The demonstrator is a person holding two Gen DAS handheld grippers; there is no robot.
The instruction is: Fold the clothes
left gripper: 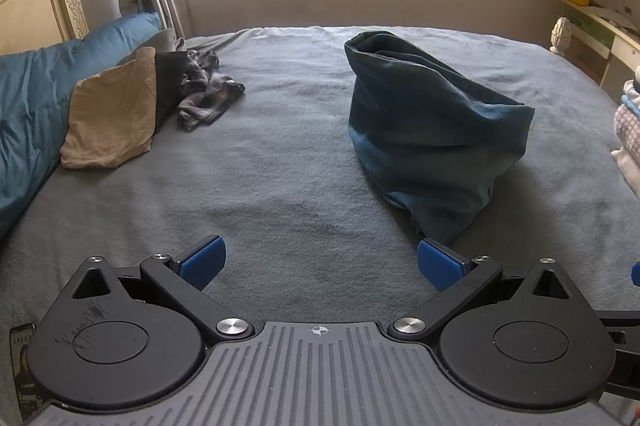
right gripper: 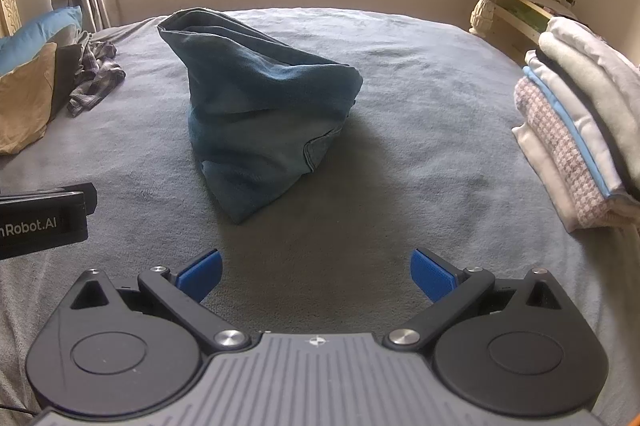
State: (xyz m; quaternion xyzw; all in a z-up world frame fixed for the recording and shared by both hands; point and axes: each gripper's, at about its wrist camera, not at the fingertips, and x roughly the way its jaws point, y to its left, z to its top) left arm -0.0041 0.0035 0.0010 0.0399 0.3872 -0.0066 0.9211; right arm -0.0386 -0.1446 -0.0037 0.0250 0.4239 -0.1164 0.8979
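We held the left gripper (left gripper: 320,262) with jaws spread over the grey bed (left gripper: 280,165), dark blue jeans (right gripper: 264,105) bunched mid-mattress ahead; the right gripper (right gripper: 316,272) gaped empty too, folded stack (right gripper: 580,129) at right

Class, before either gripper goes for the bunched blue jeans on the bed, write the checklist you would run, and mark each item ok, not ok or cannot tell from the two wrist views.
1. Left gripper open and empty: ok.
2. Right gripper open and empty: ok.
3. Blue jeans within view of both cameras: ok.
4. Jeans lie flat, ready to fold: not ok; they stand in a bunched heap.
5. Bare bed cover around the jeans for spreading them: ok; the folded stack and plaid garment lie apart.
6. Waistband or leg hems located for grasping: cannot tell.
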